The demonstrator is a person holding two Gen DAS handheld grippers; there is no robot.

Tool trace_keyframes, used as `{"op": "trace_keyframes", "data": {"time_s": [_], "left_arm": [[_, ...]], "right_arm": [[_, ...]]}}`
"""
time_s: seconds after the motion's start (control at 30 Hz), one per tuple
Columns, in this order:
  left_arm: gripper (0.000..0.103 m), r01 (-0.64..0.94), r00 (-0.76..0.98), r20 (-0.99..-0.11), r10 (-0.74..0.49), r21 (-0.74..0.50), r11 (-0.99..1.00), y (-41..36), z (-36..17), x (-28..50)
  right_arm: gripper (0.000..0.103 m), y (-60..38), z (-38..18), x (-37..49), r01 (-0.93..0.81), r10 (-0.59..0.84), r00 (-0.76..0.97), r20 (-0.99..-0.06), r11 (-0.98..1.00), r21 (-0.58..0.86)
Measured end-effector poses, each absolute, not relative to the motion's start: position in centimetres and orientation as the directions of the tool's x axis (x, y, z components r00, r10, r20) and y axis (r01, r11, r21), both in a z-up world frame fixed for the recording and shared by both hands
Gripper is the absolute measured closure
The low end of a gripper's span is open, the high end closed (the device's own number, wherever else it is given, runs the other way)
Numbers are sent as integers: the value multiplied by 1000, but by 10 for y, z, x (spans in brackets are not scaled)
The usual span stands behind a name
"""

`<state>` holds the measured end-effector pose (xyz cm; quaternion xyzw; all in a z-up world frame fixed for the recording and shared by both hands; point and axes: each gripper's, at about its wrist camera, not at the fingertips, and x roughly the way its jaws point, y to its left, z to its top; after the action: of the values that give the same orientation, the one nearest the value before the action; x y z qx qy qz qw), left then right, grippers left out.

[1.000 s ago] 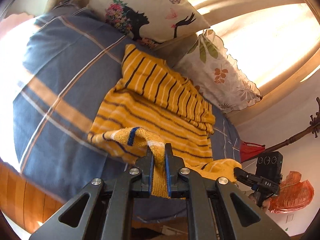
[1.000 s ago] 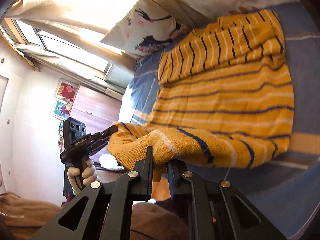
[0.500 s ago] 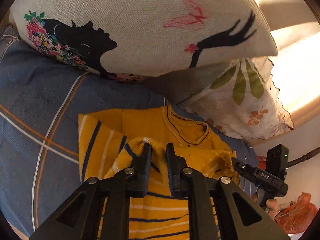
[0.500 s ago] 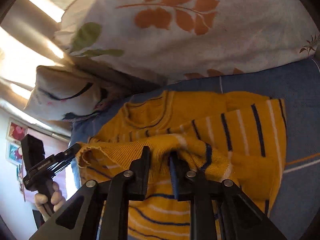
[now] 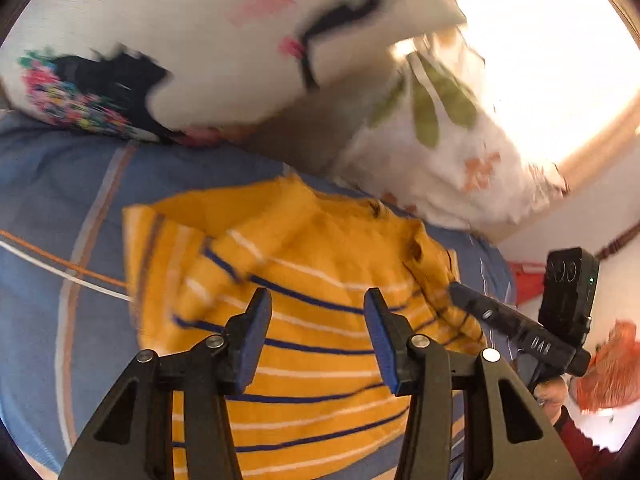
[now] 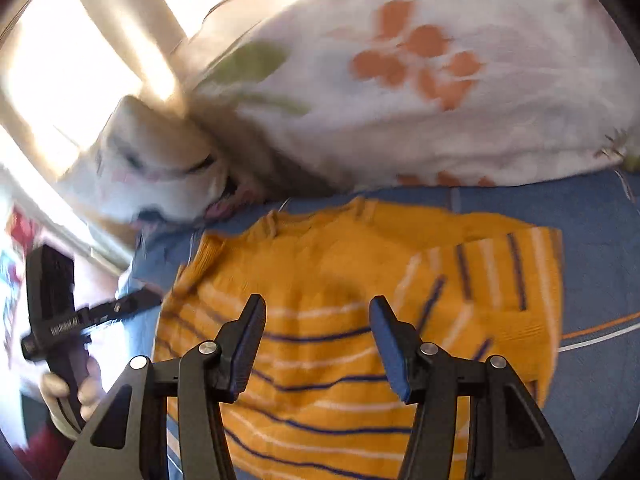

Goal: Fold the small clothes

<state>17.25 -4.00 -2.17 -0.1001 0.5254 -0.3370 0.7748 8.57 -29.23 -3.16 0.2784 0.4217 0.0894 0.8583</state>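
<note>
A small yellow sweater (image 5: 320,280) with navy and white stripes lies folded on the blue plaid bedspread (image 5: 60,200); its lower half is laid over the upper half, up to the collar. It also shows in the right wrist view (image 6: 340,272). My left gripper (image 5: 318,316) is open and empty just above the sweater's left part. My right gripper (image 6: 318,320) is open and empty above the sweater's right part. The right gripper's body (image 5: 520,328) shows at the sweater's right edge in the left wrist view. The left gripper's body (image 6: 80,320) shows at the sweater's left edge in the right wrist view.
Two pillows lie just beyond the sweater's collar: a white one with a black silhouette and flowers (image 5: 200,40) and a white one with green and orange leaves (image 6: 420,80). A bright window (image 5: 560,60) is behind. The bedspread (image 6: 600,240) surrounds the sweater.
Both grippers carried the sweater's bottom hem up toward the collar, then opened and let it go. The hem now lies on the upper part of the sweater.
</note>
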Motion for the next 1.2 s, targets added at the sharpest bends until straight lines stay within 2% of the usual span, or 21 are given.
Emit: {"op": "trace_keyframes", "data": {"time_s": [0.1, 0.17, 0.23, 0.27, 0.37, 0.5, 0.63, 0.77, 0.97, 1.2], "left_arm": [[57, 409, 259, -784, -564, -440, 800, -52, -38, 184], [57, 348, 323, -805, -498, -388, 853, -43, -47, 203], [57, 281, 335, -814, -474, -394, 875, -28, -57, 223], [57, 260, 331, -823, -462, -392, 883, -23, -63, 231], [57, 231, 340, -843, -416, -354, 906, -14, -75, 244], [57, 208, 323, -828, -458, -410, 888, -1, -82, 252], [57, 215, 313, -835, -453, -403, 890, 0, -79, 253], [57, 204, 322, -827, -461, -415, 887, 10, -64, 241], [55, 167, 355, -813, -462, -431, 887, 35, -40, 201], [54, 82, 344, -841, -417, -416, 906, 60, -50, 144]], "right_arm": [[45, -255, -51, 98, -8, 452, 536, -713, 847, 531], [45, -250, -62, 105, 3, 364, 534, -763, 902, 432], [46, -261, -73, 115, 51, 240, 546, -803, 947, 318], [54, -270, -76, 119, 73, 217, 551, -806, 949, 305], [57, -304, -81, 129, 152, 138, 560, -817, 952, 266], [57, -344, -90, 140, 248, 114, 563, -819, 921, 299], [57, -376, -95, 137, 344, 129, 567, -814, 860, 376], [49, -393, -78, 114, 401, 66, 588, -806, 841, 362], [49, -397, -54, 47, 407, 75, 624, -778, 818, 405], [49, -368, -58, -12, 344, 136, 622, -771, 837, 425]]}}
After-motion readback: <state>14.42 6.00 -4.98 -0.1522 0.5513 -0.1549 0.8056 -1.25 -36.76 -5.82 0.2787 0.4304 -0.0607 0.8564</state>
